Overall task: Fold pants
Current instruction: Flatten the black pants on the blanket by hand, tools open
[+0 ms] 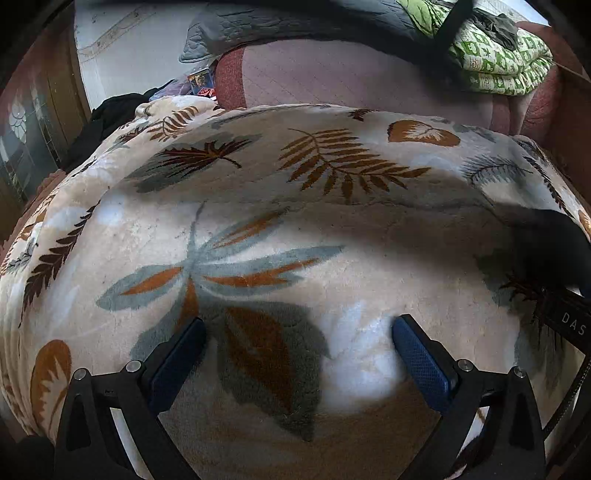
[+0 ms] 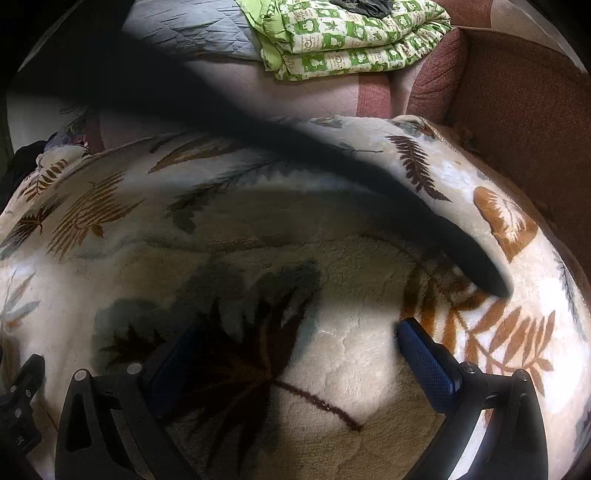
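Note:
Dark pants hang blurred across the right wrist view (image 2: 258, 136), running from upper left down to an end touching the blanket at the right. In the left wrist view a dark piece of them (image 1: 550, 243) shows at the right edge. My left gripper (image 1: 299, 328) is open and empty, low over the leaf-patterned blanket (image 1: 258, 221). My right gripper (image 2: 299, 332) is open and empty over the same blanket (image 2: 351, 350). What holds the pants up is hidden.
A folded green-and-white quilt (image 2: 351, 37) and a grey quilted cover (image 2: 192, 29) lie at the back on a reddish sofa (image 2: 517, 110). Dark clothes (image 1: 110, 110) sit at the far left. The left gripper's body (image 2: 18, 406) shows at the lower left.

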Tool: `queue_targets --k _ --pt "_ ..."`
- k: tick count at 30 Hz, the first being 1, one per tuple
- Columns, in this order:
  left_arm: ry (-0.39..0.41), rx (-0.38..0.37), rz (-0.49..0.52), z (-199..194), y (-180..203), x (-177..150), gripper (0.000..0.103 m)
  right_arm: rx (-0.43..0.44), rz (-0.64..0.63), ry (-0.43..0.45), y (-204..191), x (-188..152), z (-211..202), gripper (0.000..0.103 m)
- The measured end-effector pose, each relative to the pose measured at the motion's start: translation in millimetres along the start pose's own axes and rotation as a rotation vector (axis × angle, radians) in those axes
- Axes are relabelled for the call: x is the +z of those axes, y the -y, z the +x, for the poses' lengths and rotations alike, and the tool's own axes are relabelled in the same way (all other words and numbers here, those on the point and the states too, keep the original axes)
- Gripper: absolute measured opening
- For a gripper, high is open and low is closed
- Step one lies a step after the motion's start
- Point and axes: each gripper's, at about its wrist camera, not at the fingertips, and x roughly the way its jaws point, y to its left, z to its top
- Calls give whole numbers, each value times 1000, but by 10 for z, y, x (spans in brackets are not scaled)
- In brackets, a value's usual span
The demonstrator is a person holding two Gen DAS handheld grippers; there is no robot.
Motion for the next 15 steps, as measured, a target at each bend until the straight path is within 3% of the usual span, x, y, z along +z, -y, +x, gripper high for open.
queue_targets --k 15 --pt "-3 -1 0 40 0 26 103 -8 -7 -9 -23 -9 3 103"
